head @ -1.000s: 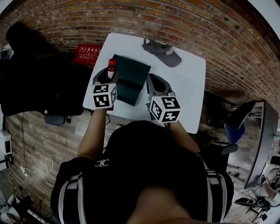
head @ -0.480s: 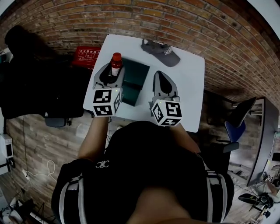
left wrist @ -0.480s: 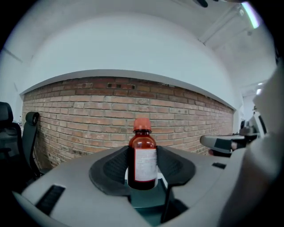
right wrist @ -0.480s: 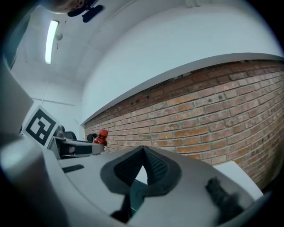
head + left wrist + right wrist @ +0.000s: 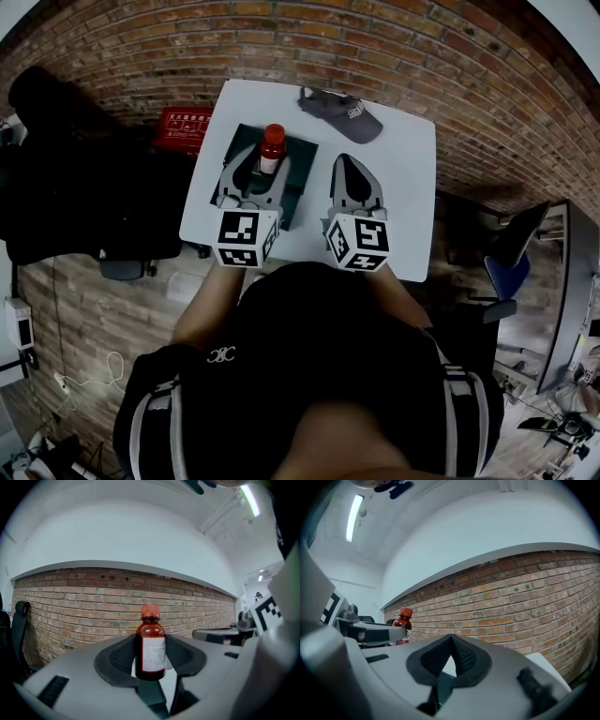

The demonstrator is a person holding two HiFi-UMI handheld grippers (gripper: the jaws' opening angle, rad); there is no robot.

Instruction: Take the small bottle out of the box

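My left gripper is shut on a small brown bottle with a red cap, held upright above the dark green box on the white table. In the left gripper view the bottle stands clamped between the two black pads, with its white label facing the camera. My right gripper hovers beside it over the table, its jaws shut with nothing between them. The bottle also shows at the left of the right gripper view. Most of the box is hidden under the left gripper.
A grey cap lies at the table's far edge. A red case sits on the floor left of the table. A brick wall runs behind it, and office chairs stand to the right.
My left gripper has carried the bottle rightward and up, from the table's left edge to above the box. The right gripper has shifted slightly forward and stayed shut.
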